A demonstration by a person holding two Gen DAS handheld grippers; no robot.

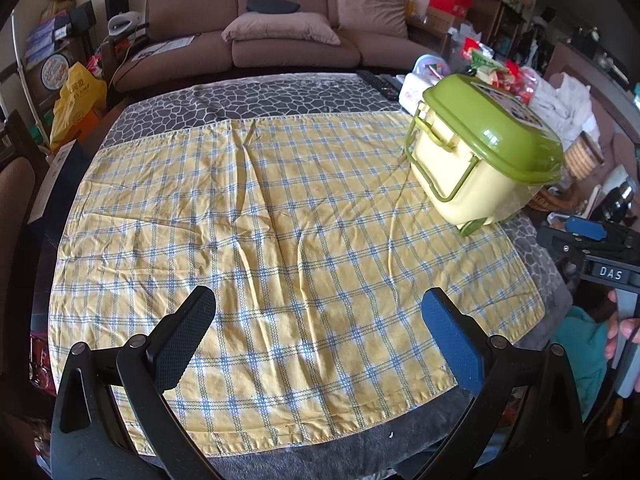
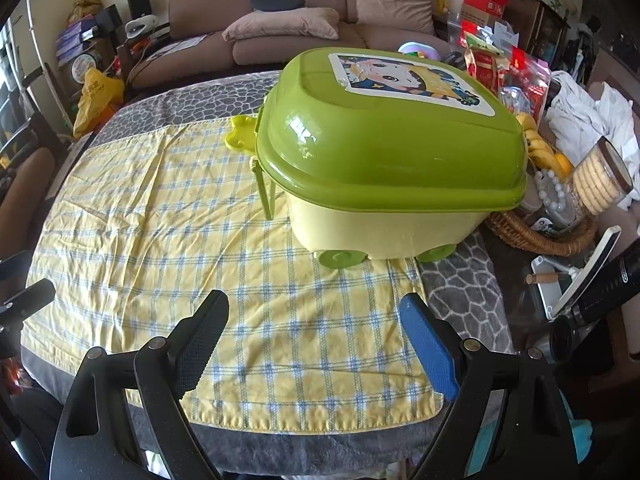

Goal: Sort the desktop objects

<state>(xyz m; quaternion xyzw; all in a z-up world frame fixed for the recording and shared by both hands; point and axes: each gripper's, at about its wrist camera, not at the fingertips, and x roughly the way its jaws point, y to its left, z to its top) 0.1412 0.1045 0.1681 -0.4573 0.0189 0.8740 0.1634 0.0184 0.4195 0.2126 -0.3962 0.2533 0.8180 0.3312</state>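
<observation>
A pale yellow toy storage box [image 1: 476, 160] with a green lid, green wheels and a folding handle stands at the right side of a yellow checked cloth [image 1: 280, 248]. In the right wrist view the box [image 2: 384, 160] fills the middle, lid shut, with a cartoon sticker [image 2: 408, 80] on top. My left gripper [image 1: 320, 312] is open and empty above the cloth's near part. My right gripper [image 2: 316, 312] is open and empty, just in front of the box's wheels. The right gripper's body [image 1: 592, 248] shows at the right edge of the left wrist view.
A grey stone-pattern cover [image 1: 256, 96] lies under the cloth. A wicker basket [image 2: 536, 232] with bananas, a biscuit jar [image 2: 600, 184] and snack bags [image 2: 496, 64] crowd the table's right side. Remote controls [image 1: 380, 82] lie at the far edge. A brown sofa [image 1: 280, 32] stands behind.
</observation>
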